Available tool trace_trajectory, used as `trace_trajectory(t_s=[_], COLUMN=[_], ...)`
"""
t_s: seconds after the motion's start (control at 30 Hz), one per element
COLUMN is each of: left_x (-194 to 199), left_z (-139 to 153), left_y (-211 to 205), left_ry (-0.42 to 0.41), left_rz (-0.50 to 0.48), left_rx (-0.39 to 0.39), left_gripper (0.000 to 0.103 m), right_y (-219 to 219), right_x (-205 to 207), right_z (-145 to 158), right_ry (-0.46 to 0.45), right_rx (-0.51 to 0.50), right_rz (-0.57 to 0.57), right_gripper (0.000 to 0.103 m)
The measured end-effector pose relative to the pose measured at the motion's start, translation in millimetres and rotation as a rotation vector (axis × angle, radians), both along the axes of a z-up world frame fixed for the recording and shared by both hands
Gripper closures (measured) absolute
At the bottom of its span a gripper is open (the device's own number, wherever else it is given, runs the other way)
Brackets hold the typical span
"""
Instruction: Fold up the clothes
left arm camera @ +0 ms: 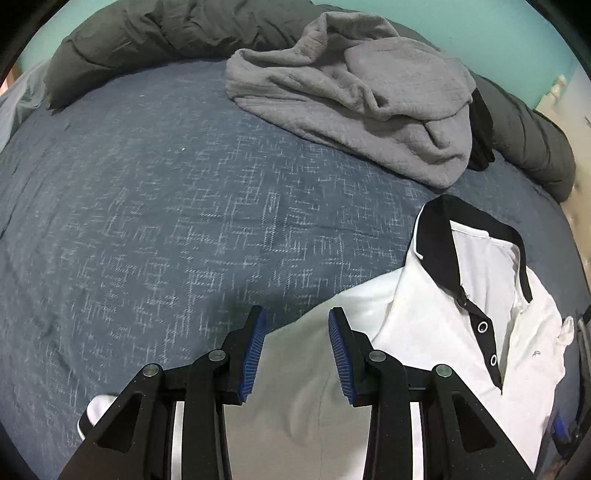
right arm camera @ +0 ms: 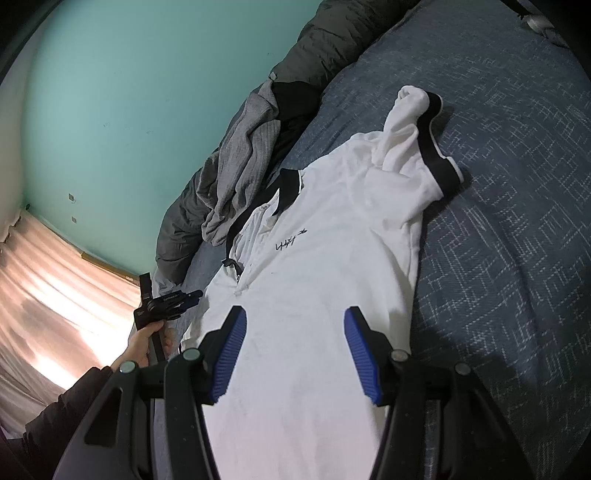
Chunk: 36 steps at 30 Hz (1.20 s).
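White cotton with black trim makes up the polo shirt [right arm camera: 325, 258], which is spread face up on the bed [left arm camera: 147, 221], collar toward the far side and one sleeve [right arm camera: 417, 136] bunched and turned back on itself near the shoulder. The left claw [left arm camera: 296, 354] is held over the shirt's body with its pads parted and nothing between them; the right claw [right arm camera: 296, 356] is likewise held wide above the lower body, gripping nothing.

The crumpled sleeve is the likeliest source of trouble: if the side is folded over without the sleeve being flattened, a lump would probably be trapped inside the fold. The soft fabric could also be pinched together with the bedcover beneath, so that both are lifted at once. The standing collar [left arm camera: 454, 240] may be creased if it is pressed down carelessly.

The bed is covered in a blue-grey cloth with a pale scratched pattern. A grey garment [left arm camera: 351, 99] is heaped on the far side, just beyond the shirt, against a dark padded duvet [left arm camera: 155, 33]. A turquoise wall [right arm camera: 129, 110] is seen behind, and a pale curtain [right arm camera: 55, 295] at the left.
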State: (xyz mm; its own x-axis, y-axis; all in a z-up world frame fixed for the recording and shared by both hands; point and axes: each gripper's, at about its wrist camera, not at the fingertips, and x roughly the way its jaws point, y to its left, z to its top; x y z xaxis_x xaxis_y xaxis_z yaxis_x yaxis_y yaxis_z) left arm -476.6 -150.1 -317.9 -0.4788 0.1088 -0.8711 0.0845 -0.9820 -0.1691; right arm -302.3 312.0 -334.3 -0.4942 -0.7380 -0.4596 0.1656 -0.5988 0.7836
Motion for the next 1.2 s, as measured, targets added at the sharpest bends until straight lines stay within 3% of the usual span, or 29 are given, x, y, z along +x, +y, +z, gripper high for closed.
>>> trace_trajectory(t_s=[0.03, 0.13, 0.5, 0.53, 0.57, 0.63, 0.83, 0.9, 0.93, 1.2], left_x=[-2.2, -4.6, -4.3, -4.4, -5.0, -6.5, -11.1, -12.1, -12.8, -17.2], left_z=[-0.6, -1.3, 10.4, 12.1, 11.5, 9.0, -2.7, -5.4, -6.4, 3.9], left_y=[1.3, 3.5, 6.7, 7.0, 8.5, 12.0, 15.2, 15.2, 16.0, 13.1], left_ry=[0.0, 0.0, 0.047, 0.054, 0.049, 0.033, 0.006, 0.005, 0.001, 0.035], left_rz=[-0.006, -0.018, -0.036, -0.034, -0.037, -0.047, -0.036, -0.04, -0.047, -0.026], left_rx=[-0.002, -0.004, 0.006, 0.007, 0.01, 0.017, 0.002, 0.002, 0.001, -0.038], left_gripper=[0.066, 0.103, 0.103, 0.099, 0.086, 0.073, 0.073, 0.087, 0.102, 0.102], right_y=[-0.2, -1.3, -2.8, -3.1, -3.2, -4.1, -5.1, -5.1, -4.5, -5.3], right_x=[-0.2, -0.3, 0.3, 0.2, 0.3, 0.3, -0.6, -1.1, -1.2, -0.1], right_z=[-0.7, -2.9, -4.3, -4.3, -4.2, -3.8, -3.0, -3.5, -4.0, -5.3], right_ry=[-0.002, -0.008, -0.011, -0.011, -0.011, -0.01, -0.008, -0.009, -0.009, -0.012], right_rx=[0.0, 0.0, -0.001, -0.001, -0.002, -0.002, -0.003, -0.004, -0.005, -0.001], right_rz=[0.002, 0.007, 0.012, 0.012, 0.012, 0.013, 0.013, 0.014, 0.014, 0.02], right_gripper=[0.047, 0.047, 0.047, 0.047, 0.047, 0.047, 0.047, 0.047, 0.047, 0.047])
